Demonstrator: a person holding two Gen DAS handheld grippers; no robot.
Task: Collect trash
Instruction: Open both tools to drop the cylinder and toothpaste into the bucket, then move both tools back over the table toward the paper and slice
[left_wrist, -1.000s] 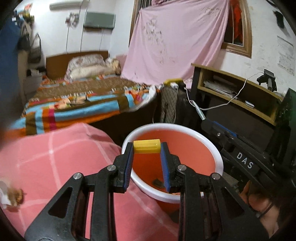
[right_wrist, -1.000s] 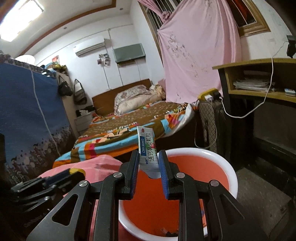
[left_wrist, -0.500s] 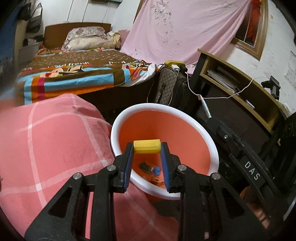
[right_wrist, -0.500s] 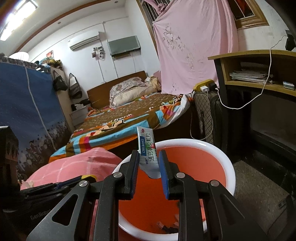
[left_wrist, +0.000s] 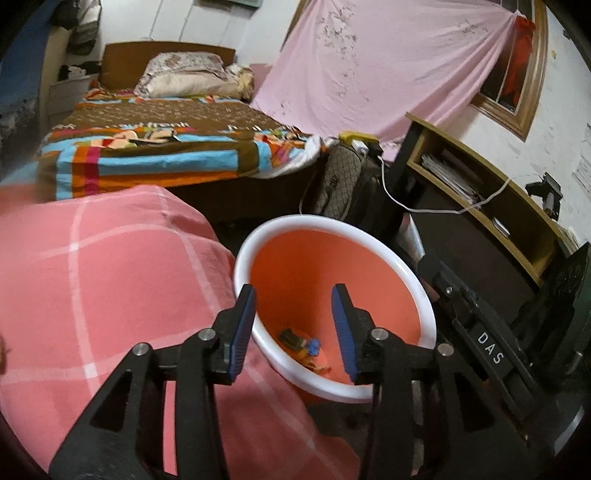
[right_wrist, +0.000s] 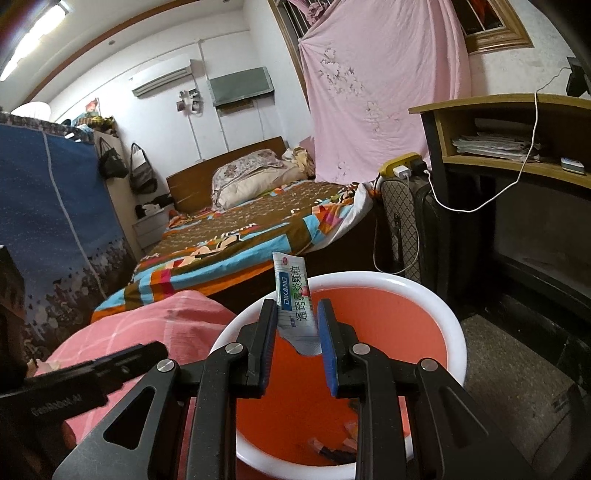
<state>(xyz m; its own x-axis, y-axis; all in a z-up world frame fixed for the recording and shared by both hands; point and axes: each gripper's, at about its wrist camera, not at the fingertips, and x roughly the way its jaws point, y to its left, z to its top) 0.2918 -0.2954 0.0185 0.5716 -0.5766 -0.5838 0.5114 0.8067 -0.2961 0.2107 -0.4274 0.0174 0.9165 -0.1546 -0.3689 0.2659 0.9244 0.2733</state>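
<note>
An orange basin with a white rim (left_wrist: 369, 236) (right_wrist: 424, 291) stands on the floor beside the pink checked blanket (left_wrist: 110, 277). Small bits of trash (left_wrist: 303, 343) lie at its bottom. My left gripper (left_wrist: 293, 314) is open and empty, held over the basin's near rim. My right gripper (right_wrist: 297, 328) is shut on a white and blue medicine sachet (right_wrist: 293, 295), held upright over the basin. The yellow piece that I held earlier is not in sight.
A bed with a colourful striped cover (left_wrist: 166, 147) lies behind. A dark suitcase (left_wrist: 351, 177) and a wooden shelf unit (left_wrist: 480, 192) with a white cable stand on the right. The other gripper's black body (left_wrist: 487, 350) reaches in from the right.
My left gripper has opened and the yellow piece has left it. It has tilted down over the basin. My right gripper still holds the sachet, a little closer over the basin.
</note>
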